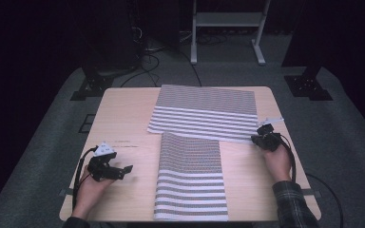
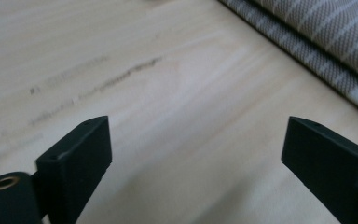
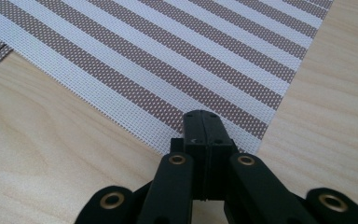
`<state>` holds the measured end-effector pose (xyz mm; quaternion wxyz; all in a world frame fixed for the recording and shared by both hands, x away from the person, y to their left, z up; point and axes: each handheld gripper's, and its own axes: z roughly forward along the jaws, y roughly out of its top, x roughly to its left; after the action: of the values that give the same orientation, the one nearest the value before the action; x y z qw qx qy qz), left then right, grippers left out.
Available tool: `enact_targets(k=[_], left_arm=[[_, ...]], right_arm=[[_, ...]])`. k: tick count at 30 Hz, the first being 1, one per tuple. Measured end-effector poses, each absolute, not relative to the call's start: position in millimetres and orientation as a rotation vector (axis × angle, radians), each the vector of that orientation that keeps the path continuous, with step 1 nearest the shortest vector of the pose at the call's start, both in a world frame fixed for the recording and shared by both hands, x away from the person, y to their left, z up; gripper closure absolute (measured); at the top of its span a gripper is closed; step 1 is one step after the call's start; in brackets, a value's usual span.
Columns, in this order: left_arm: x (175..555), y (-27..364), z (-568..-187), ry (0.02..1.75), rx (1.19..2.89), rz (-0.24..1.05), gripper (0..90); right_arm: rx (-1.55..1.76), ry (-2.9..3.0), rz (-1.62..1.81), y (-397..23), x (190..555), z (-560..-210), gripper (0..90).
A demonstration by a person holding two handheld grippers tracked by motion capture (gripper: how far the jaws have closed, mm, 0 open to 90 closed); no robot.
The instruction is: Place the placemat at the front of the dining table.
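1. Striped mat (image 1: 204, 113), far one: flat on counter (image 1: 123, 118), near edge overlapping 2nd striped mat (image 1: 190, 178) that runs toward us.
2. Right hand-held gripper (image 3: 204, 135): jaws together, clamped on far mat's near-right corner.
3. Left hand-held gripper (image 2: 196, 154): jaws apart, nothing btwn, over bare counter left of near mat.
4. Risk, we judge: thin corner grip may slip w/ a pull; one-sided drag could skew far mat or shift near mat.

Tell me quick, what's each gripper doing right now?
Left gripper: open, nothing between its jaws, over bare table.
Right gripper: shut on the striped mat corner.
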<state>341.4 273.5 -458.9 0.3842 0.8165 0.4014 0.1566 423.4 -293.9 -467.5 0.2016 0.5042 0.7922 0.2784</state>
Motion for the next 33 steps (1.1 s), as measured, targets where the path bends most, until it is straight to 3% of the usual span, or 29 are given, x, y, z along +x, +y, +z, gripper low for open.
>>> enact_targets(k=[7,16,23,25,33], left_arm=[[384.6,250.9,-438.0,0.96,2.044,0.395,25.6],[434.0,218.3,-426.0,0.943,2.021,0.419,26.0],[469.4,196.0,-430.3,0.96,2.076,0.445,26.0],[478.6,190.7,-434.3,0.966,2.09,0.44,30.4],[504.3,174.3,-459.5,1.014,2.157,0.458,35.8]], right_arm=[[1.39,2.202,0.778,-292.9,421.2,-468.7,89.8],[1.386,2.21,0.749,-293.1,423.3,-466.9,82.8],[1.417,2.182,0.825,-298.3,427.5,-464.8,60.5],[1.435,2.173,0.832,-299.6,428.6,-466.4,53.5],[1.424,2.169,0.843,-299.9,429.6,-467.1,48.1]])
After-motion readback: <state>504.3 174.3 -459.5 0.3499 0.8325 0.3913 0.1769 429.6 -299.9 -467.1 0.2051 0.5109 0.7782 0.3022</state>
